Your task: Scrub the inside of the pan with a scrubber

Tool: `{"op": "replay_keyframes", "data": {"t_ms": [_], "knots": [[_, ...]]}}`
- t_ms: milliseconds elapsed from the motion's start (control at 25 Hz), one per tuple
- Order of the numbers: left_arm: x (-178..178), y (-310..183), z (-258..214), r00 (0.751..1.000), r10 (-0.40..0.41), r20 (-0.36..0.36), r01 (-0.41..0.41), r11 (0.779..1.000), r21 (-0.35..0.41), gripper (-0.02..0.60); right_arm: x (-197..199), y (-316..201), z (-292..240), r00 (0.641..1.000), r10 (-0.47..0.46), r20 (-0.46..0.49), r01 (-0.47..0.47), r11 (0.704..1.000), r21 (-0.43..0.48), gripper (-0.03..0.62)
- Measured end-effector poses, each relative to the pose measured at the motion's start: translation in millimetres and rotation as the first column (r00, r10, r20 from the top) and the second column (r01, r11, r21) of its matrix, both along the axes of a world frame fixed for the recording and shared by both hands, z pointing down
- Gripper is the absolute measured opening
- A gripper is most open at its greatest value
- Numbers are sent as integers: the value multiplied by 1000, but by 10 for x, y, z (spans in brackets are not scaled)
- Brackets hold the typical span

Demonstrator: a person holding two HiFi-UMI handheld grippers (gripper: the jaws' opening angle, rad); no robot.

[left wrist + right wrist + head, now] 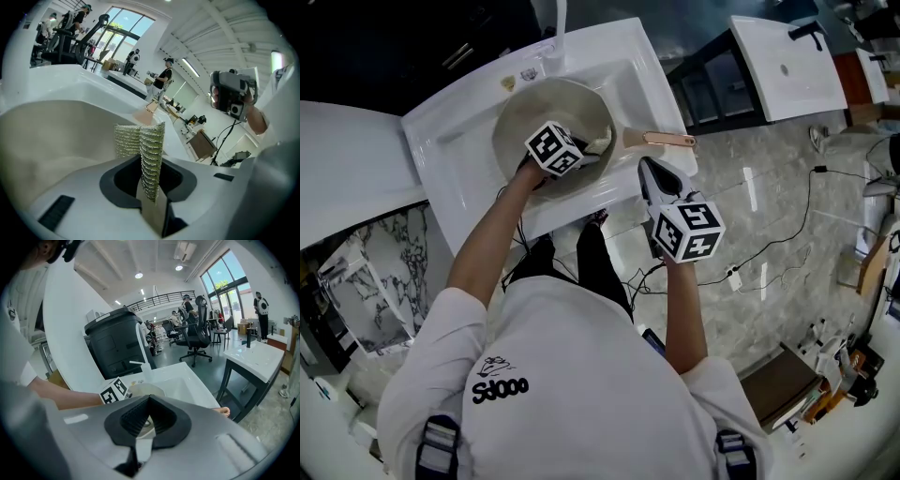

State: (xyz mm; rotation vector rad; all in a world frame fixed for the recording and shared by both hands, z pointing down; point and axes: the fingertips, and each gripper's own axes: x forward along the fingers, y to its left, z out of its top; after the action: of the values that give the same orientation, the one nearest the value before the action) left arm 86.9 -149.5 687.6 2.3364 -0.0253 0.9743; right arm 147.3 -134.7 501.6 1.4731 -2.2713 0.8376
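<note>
Item 1. Sink (623,52): white, with the basin sunk into a broad flat rim; the faucet (560,21) stands at its far edge.

Item 2. Pan (530,112): pale beige and round, lying in the basin and filling most of it. Its copper-toned handle (661,140) reaches out over the sink's right edge, toward the near right corner.

Item 3. Scrubber (140,140): a folded pad of silvery woven mesh. It is pinched upright between the jaws of the left gripper, and its free end stands out past the jaw tips against the pan's pale inner wall (51,136).

Item 4. Left gripper (151,161): jaws clamped on the scrubber. In the head view it is inside the pan, on the side nearest the person. Its marker cube (555,148) sits above the pan's inner surface.

Item 5. Right gripper (149,398): jaws brought together, with nothing between them. It is over the near edge of the sink by the near right corner, just beside the pan handle and apart from it. It points toward the basin, where its own view shows the pan rim and the left gripper's cube.
</note>
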Motion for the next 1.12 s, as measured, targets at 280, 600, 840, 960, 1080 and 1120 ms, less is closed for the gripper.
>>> {"op": "replay_keyframes", "data": {"t_ms": [280,600,840,960,1080,1120], "knots": [[-90,358,-100,989,126,-74,-135,980,-145,78,-35,44,-5,1000,-6,7,6,1000,-5,9],[-262,593,-239,967,218,-132,-245,941,-233,78,-136,54,-31,1000,-10,7,10,1000,6,9],[-456,680,-163,953,296,-58,-300,911,-281,77,-168,27,-4,1000,-12,12,12,1000,2,9],[-479,687,-115,942,334,-27,-328,904,-273,75,-174,19,26,1000,-13,15,13,1000,-4,9],[-425,665,-51,937,349,13,-338,913,-227,75,-171,3,52,1000,-13,17,14,1000,-10,9],[-394,650,-19,935,354,31,-341,918,-203,75,-157,-2,59,1000,-13,17,13,1000,-12,9]]}}
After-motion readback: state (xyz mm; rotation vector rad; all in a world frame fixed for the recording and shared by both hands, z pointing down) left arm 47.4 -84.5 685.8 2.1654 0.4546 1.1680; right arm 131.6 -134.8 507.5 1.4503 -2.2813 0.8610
